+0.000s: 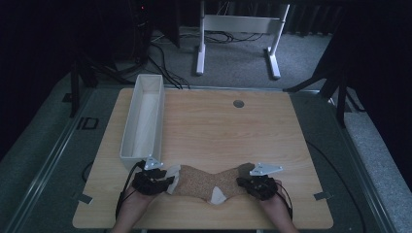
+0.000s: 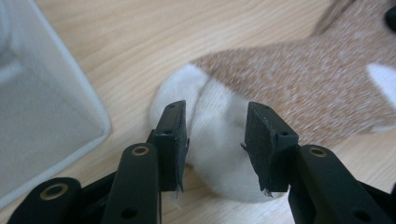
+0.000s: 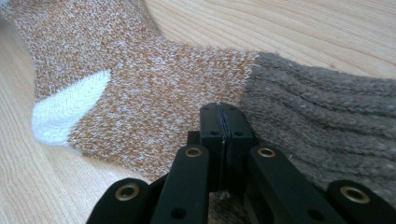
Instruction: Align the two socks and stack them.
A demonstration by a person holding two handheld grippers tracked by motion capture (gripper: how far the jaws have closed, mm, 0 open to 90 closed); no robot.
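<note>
No readable text, labels, brands or numbers in any view. Checked the white bin (image 1: 142,116) along the table's (image 1: 252,131) left edge and the sock (image 1: 204,182) at its near edge: all unmarked. Dark background is too dim to read.

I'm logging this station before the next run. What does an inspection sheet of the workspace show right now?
Surface: wooden table, round grommet hole at the far edge.
Job's things: brown sock with white toe and heel, flat near the front edge; long white bin at left.
Clutter: nothing seen.
Grippers: left gripper open around the white toe; right gripper shut at the sock's grey cuff.
Cables: black leads trail from both grippers; more on the floor.
Surroundings: dark room, white desk frame behind.
</note>
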